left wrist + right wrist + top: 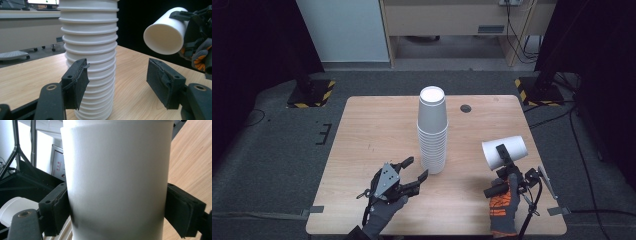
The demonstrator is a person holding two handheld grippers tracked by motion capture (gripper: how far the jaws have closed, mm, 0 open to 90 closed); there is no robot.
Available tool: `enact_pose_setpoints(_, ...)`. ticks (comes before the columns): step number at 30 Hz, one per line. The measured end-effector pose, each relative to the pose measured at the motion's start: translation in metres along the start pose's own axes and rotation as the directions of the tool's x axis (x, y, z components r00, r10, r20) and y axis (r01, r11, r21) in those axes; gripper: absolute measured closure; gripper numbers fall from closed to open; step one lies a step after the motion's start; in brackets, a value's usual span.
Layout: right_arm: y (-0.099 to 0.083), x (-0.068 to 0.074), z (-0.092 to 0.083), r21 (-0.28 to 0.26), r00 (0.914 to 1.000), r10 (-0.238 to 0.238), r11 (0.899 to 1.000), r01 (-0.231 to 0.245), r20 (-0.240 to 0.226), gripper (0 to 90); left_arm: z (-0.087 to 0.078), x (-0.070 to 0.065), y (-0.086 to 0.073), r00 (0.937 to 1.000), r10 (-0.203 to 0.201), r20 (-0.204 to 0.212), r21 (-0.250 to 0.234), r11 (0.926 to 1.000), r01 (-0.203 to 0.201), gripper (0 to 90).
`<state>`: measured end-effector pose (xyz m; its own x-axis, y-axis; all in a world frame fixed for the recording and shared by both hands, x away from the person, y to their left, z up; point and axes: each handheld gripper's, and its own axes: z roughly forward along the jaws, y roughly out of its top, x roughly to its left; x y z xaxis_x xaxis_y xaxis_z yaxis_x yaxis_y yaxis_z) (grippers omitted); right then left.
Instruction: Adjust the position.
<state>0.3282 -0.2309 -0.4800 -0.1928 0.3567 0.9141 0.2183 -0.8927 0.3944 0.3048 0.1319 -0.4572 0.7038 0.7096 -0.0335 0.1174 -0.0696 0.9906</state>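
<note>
Your left gripper had its fingers parted with nothing held. One pad stood just in front of the lower rings of the cup stack; the other finger stood off to the side over bare wood. Whether the near pad touched the stack could not be told from the left gripper view.

Your right gripper had its fingers clamped on the sides of a single white cup, one pad on each flank. You held that cup lifted clear of the worktop, tipped on its side, with the open mouth facing toward the stack. In the right gripper view the cup wall blocked nearly everything ahead, its rim and base cut off by the frame edges. Part of a second white cup showed low at the left behind the finger, too cut off to read further.

The stack stood upright near the middle of the worktop, inverted cups nested with the topmost base up. Its top ran out of the left gripper view.

A small dark round fitting sat in the worktop beyond the stack. Black stands with yellow-striped feet stood on the floor off the far corners. Your gloved hands came in from the near edge, forearms cut off by the frame.
</note>
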Motion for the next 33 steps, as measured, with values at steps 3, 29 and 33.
enact_pose_setpoints(3, -0.002, 0.001, -0.001, 0.004, 0.9999, 0.014, 1.000, -0.014, 0.007, 16.3, 0.007, -0.006, 0.001, 0.9997, 0.010, 0.022, 0.000, 0.9999, -0.010, 33.8)
enact_pose_setpoints(29, -0.008, -0.001, -0.006, 0.014, 0.9944, 0.105, 0.994, -0.105, 0.003, 16.3, 0.070, -0.037, 0.008, 0.9909, 0.036, 0.130, 0.000, 0.9994, -0.036, 36.0)
enact_pose_setpoints(33, -0.008, -0.002, -0.007, 0.015, 0.9934, 0.115, 0.993, -0.115, 0.002, 16.2, 0.078, -0.038, 0.006, 0.9901, 0.031, 0.137, 0.006, 0.9995, -0.032, 35.8)
